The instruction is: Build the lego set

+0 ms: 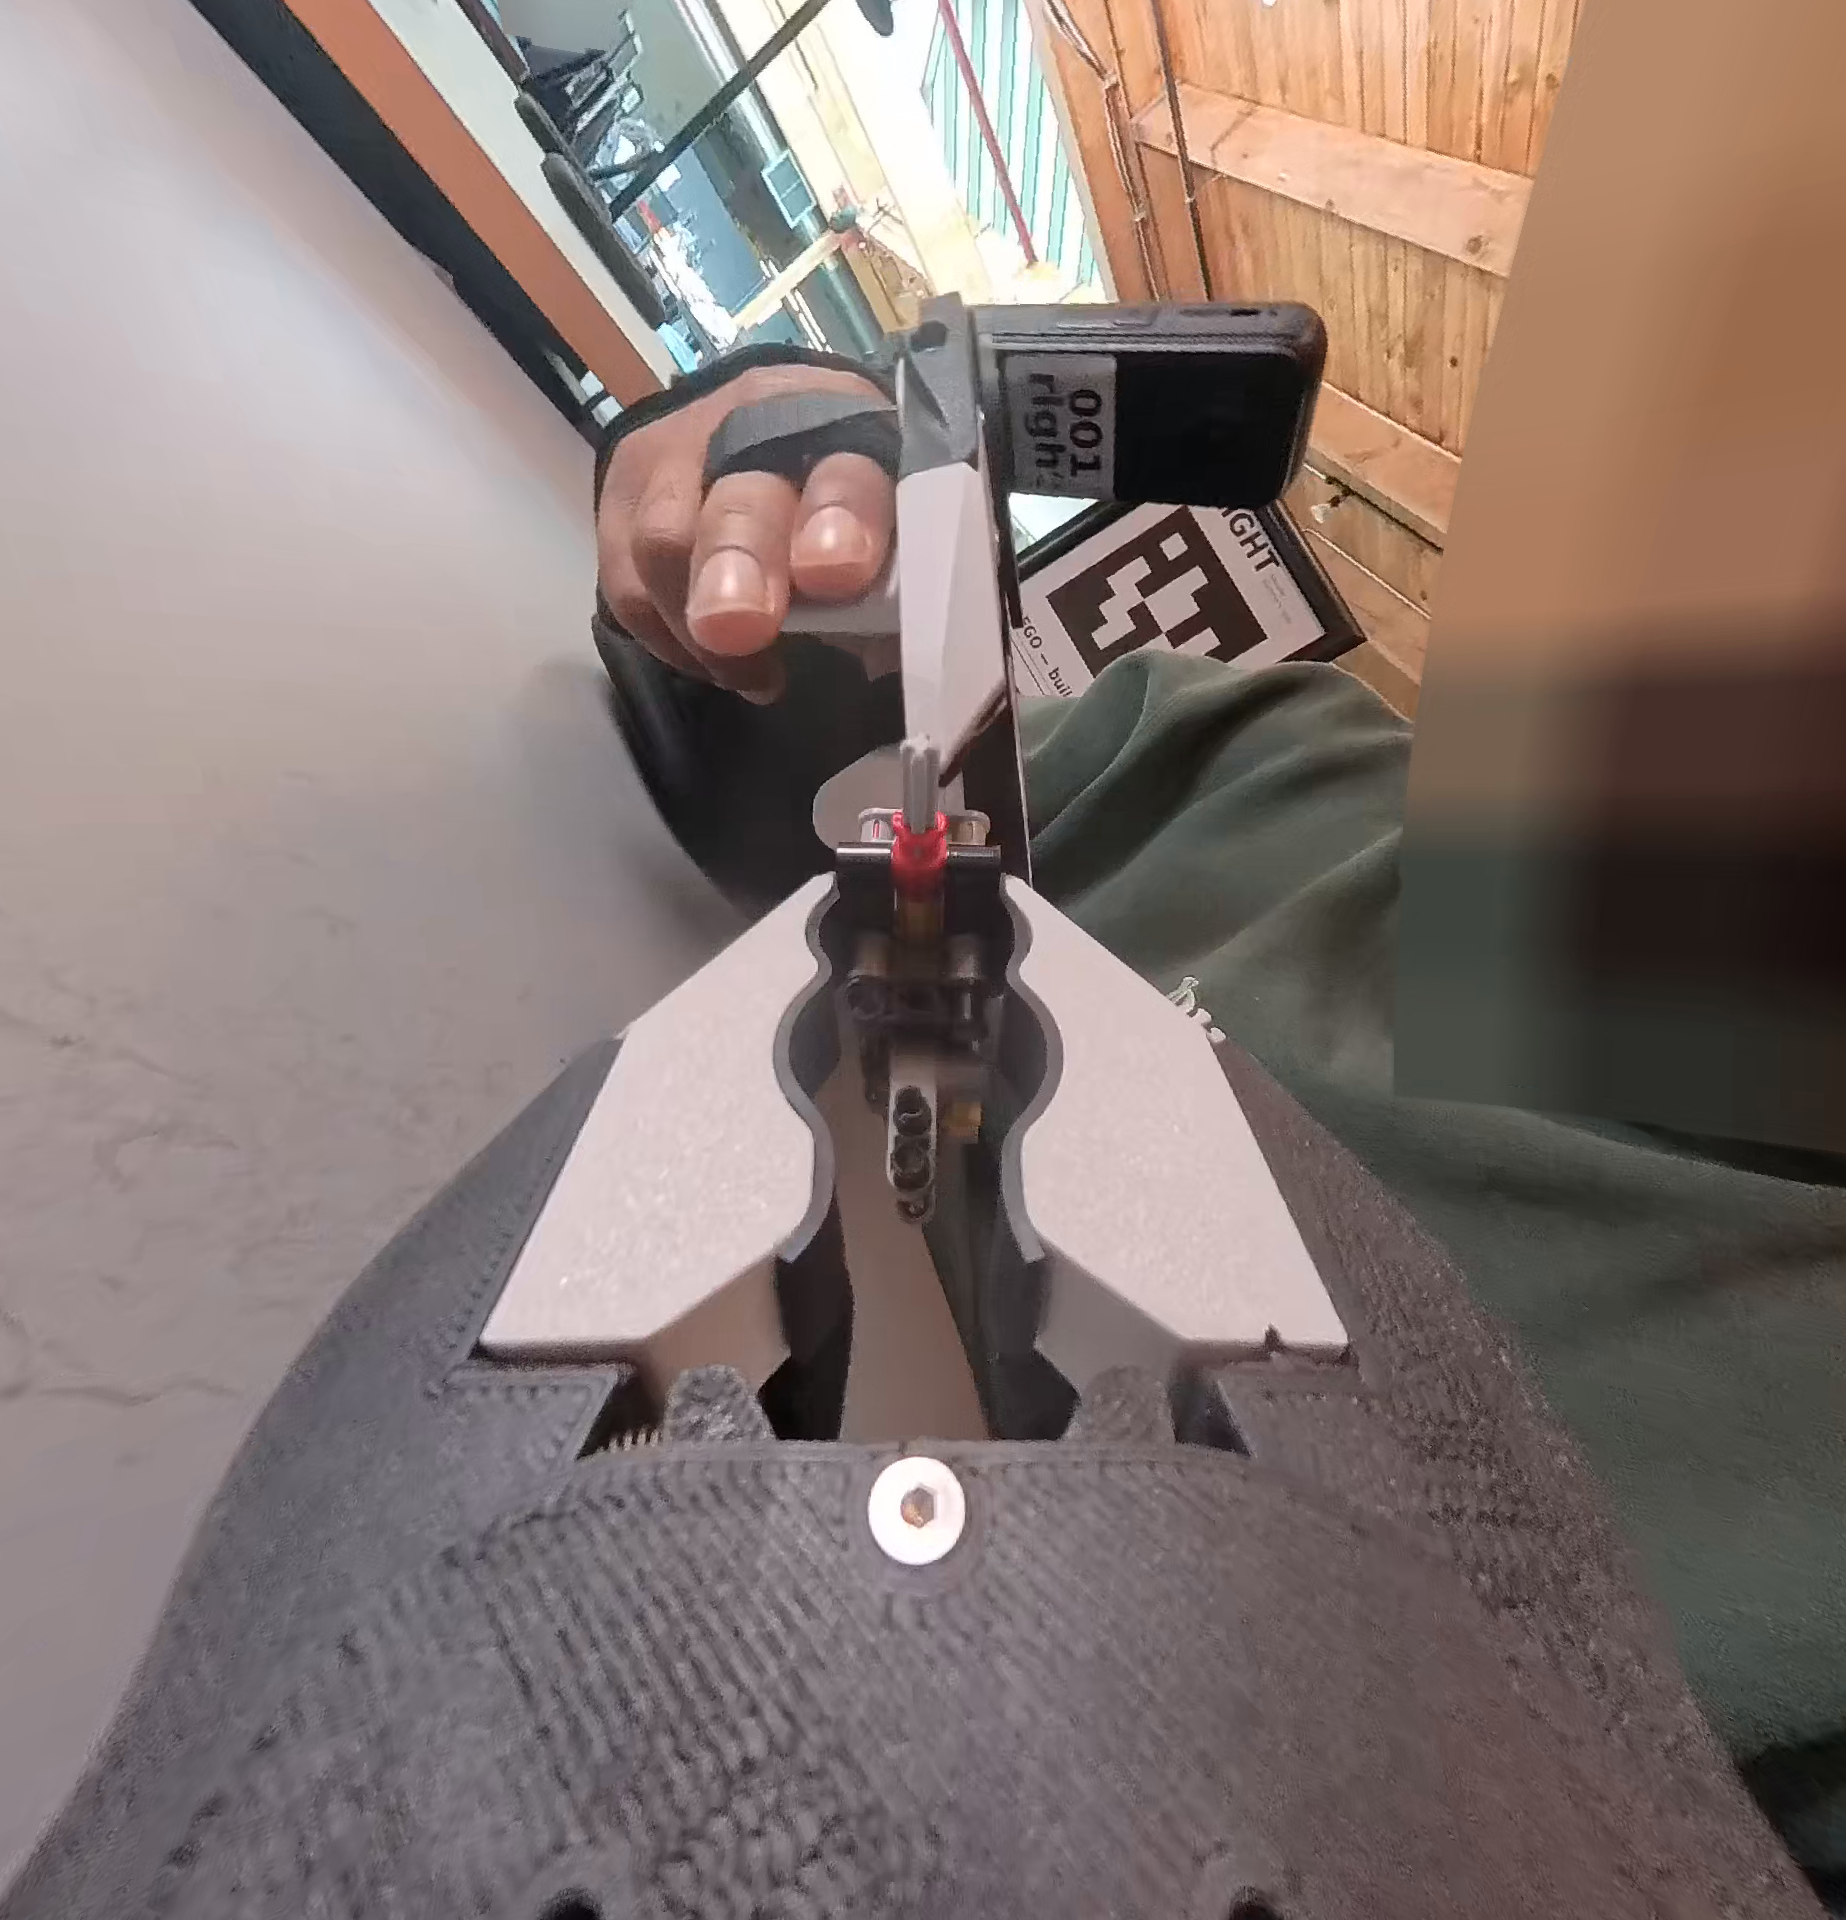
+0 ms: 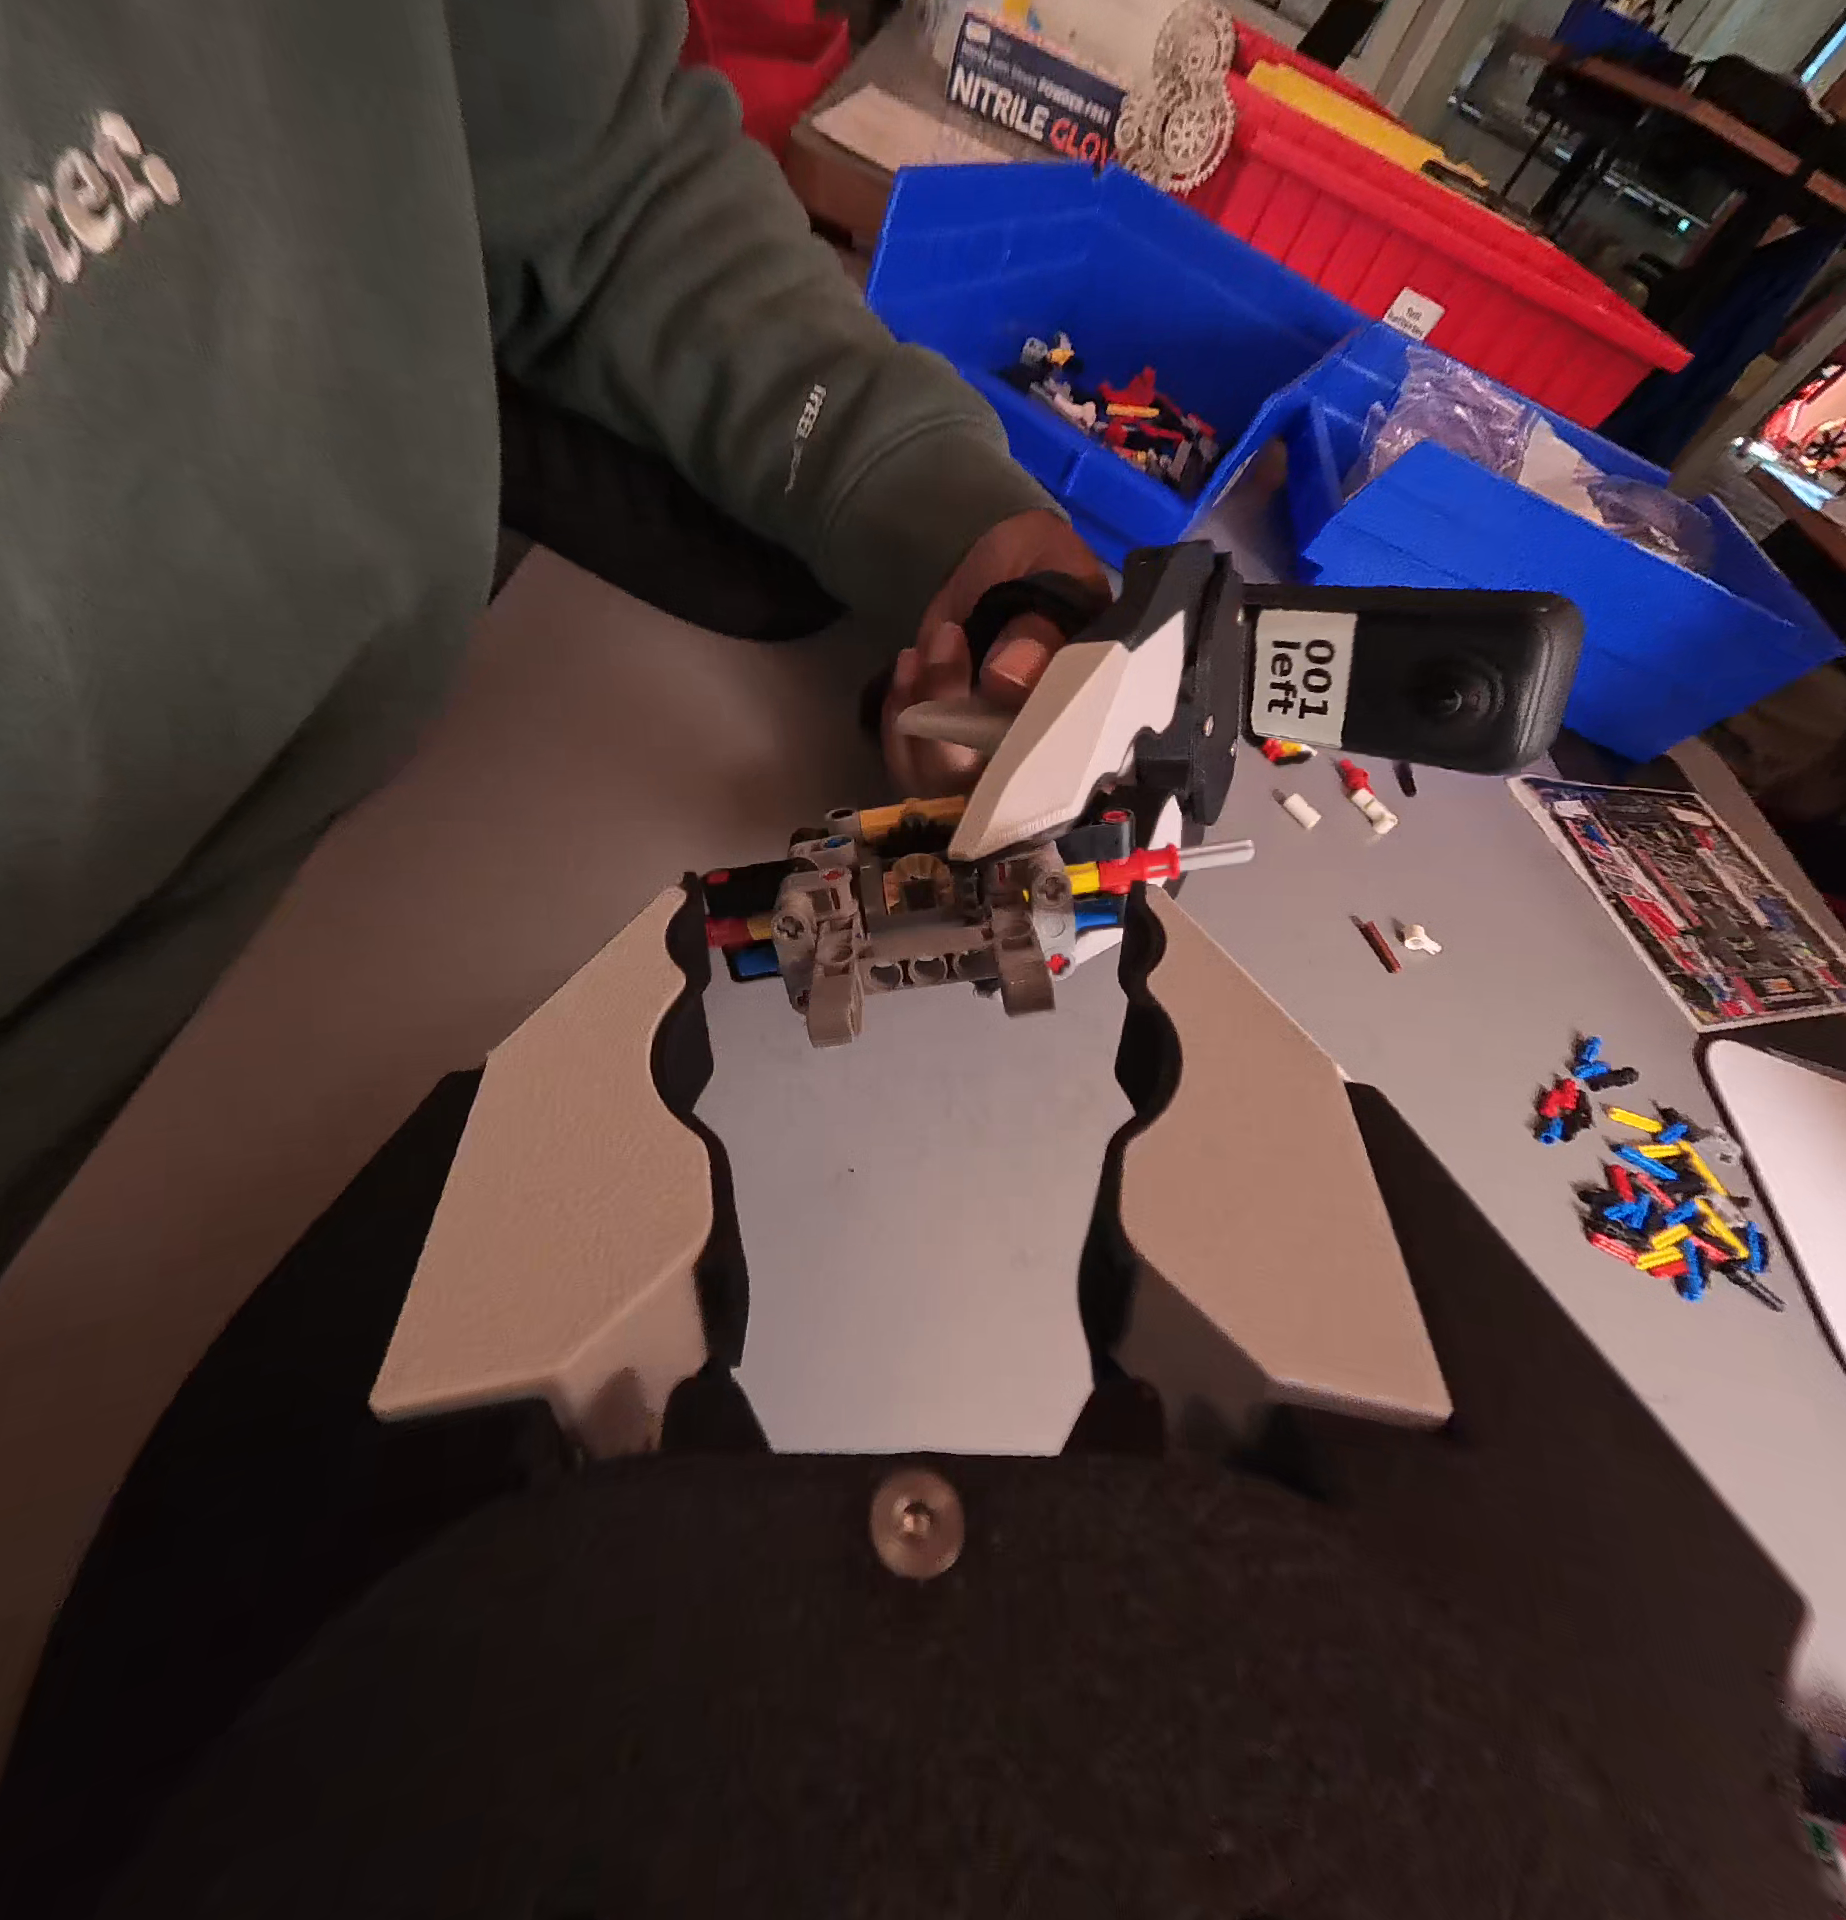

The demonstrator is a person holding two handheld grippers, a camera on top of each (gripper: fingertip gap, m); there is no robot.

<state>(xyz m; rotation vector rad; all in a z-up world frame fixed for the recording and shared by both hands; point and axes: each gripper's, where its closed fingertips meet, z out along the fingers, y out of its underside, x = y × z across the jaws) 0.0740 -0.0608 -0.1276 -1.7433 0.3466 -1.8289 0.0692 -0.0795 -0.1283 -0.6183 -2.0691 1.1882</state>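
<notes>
My left gripper point(image 1: 916, 894) is shut on a small assembly of grey and black beam bricks point(image 1: 914, 987). A grey axle point(image 1: 919, 779) with a red bush point(image 1: 917, 847) sticks out past its fingertips. In the right wrist view the same assembly point(image 2: 898, 925) hangs above the grey table point(image 2: 898, 1195), clamped by the left gripper's fingers point(image 2: 1054, 748). My right gripper point(image 2: 914, 904) is open wide, with the assembly between its fingertips. I cannot tell if its pads touch the assembly's ends. One of its fingers point(image 1: 945, 623) shows edge-on in the left wrist view.
Two blue bins point(image 2: 1106, 312) point(image 2: 1521, 540) and a red bin point(image 2: 1418, 239) stand behind. A pile of small coloured pins point(image 2: 1667, 1216), loose parts point(image 2: 1386, 945), a printed booklet point(image 2: 1698, 904) and a white tray's edge point(image 2: 1812, 1195) lie to the right. A person in a green sweatshirt point(image 2: 223, 468) sits close on the left. The tips of both grippers are at nearly the same place.
</notes>
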